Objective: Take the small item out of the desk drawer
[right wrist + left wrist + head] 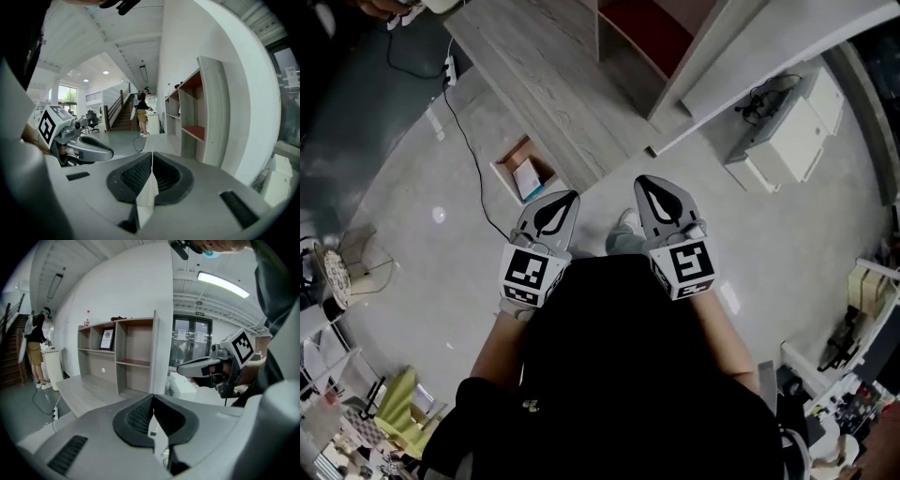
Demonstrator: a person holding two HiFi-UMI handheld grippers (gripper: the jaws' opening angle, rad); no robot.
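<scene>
In the head view an open drawer (pixel 525 172) sticks out from the edge of the long grey desk (pixel 534 66). A small white and blue item (pixel 528 178) lies inside it. Both grippers are held close to my body, above the floor and short of the desk. My left gripper (pixel 565 195) is shut and empty, just right of the drawer and nearer to me. My right gripper (pixel 642 180) is shut too, with nothing in it. In the left gripper view the left gripper (pixel 153 397) has its jaws meeting in a line; the right gripper (pixel 152 153) looks the same in its own view.
A black cable (pixel 469 150) runs across the floor to a power strip (pixel 450 66) by the desk. A shelf unit (pixel 117 352) stands on the desk. A white cabinet (pixel 787 141) is at the right. A person (pixel 35 348) stands far off by a counter.
</scene>
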